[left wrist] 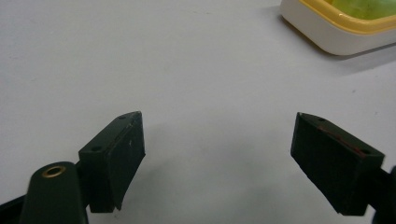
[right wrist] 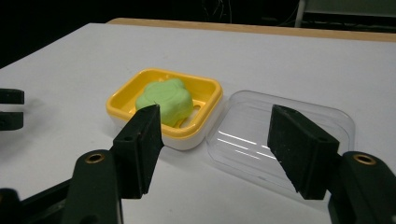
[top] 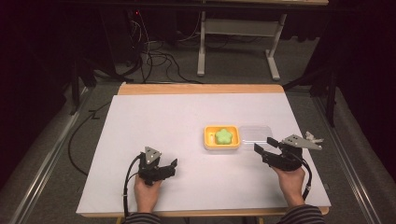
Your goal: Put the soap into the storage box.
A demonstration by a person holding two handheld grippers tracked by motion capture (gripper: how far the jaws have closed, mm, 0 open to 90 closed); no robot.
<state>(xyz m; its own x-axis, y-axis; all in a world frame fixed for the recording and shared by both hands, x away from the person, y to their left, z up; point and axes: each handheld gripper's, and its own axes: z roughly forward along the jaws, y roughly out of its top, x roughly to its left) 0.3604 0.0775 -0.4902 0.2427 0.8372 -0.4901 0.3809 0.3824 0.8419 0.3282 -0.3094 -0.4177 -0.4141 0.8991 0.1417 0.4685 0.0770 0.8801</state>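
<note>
The left gripper (top: 173, 164) has its jaws spread wide with nothing between them, low over the bare white worktop (top: 154, 126), its hand (top: 146, 192) at the near edge. The right gripper (top: 262, 144) also has its jaws apart and empty, pointing at the clear lid (right wrist: 280, 140) just ahead of them. The lid lies flat, touching the right side of the yellow tray (right wrist: 128, 93). A green star-shaped soap (right wrist: 164, 101) sits inside the tray. Tray and lid rest right of the worktop's middle, well apart from the left gripper.
</note>
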